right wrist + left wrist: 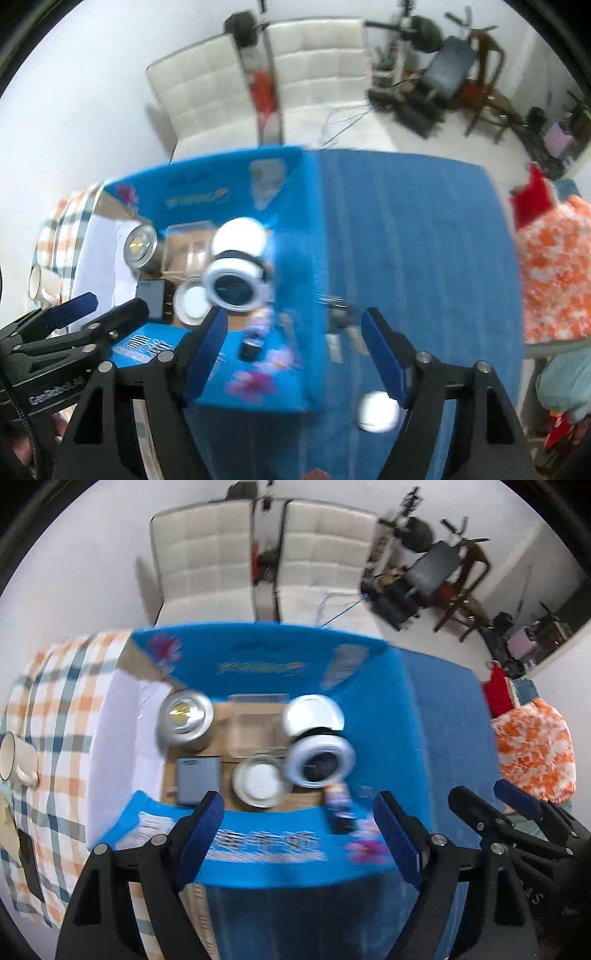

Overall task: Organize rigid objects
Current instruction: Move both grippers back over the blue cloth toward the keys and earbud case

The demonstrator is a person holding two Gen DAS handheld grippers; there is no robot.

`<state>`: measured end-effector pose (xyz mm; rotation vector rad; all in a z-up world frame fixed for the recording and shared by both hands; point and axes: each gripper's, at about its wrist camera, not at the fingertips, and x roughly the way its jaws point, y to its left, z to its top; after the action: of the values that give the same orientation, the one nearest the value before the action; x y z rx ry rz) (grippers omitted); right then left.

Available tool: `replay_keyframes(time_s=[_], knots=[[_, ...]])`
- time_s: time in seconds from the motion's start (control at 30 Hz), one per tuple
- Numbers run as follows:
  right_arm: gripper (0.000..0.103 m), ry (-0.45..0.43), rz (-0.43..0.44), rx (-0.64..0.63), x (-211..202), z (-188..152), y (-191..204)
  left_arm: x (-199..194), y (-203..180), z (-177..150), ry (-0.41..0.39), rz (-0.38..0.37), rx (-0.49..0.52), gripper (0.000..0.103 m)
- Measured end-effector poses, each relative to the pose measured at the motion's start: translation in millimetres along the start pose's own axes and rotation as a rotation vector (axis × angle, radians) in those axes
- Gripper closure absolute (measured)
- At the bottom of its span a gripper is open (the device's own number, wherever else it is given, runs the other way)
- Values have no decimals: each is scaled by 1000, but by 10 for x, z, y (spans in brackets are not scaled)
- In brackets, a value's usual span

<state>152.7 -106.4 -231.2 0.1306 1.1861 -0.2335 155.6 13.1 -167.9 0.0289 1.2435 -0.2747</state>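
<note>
While both views are blurring, the left gripper (297, 834) is hovering low in its frame with jaws standing wide and holding nothing. The right gripper (293, 352) is likewise gaping wide and gripping nothing. At mid-frame the blue box (388, 716) is lying open, and inside it are sitting a silver tin (184, 720), a clear container (255, 723), a white jar (314, 714), a white-rimmed dark jar (319, 762), a small glass dish (260, 781) and a grey case (197, 781). A cream mug (14, 757) is standing at far left on the checked cloth (62, 686).
</note>
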Motion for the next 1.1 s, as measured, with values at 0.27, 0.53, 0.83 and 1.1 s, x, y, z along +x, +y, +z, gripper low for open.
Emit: replay_keyframes(time_s=[0.27,0.53,0.83,1.1], knots=[[25,67,-61,223,-108,-655,-1259,223,-792,-389,51,-17,78,20],[25,183,-104,322,346,-1258,-2148,894,-1569,-874,206,4,151,20],[25,197,-112,259,603,-1345,-2477,1680,-1938,-1095,304,53,129,20],[25,208,-72,148,767,-1274,-2383,1819,-2080,-1149,262,114,146,24]])
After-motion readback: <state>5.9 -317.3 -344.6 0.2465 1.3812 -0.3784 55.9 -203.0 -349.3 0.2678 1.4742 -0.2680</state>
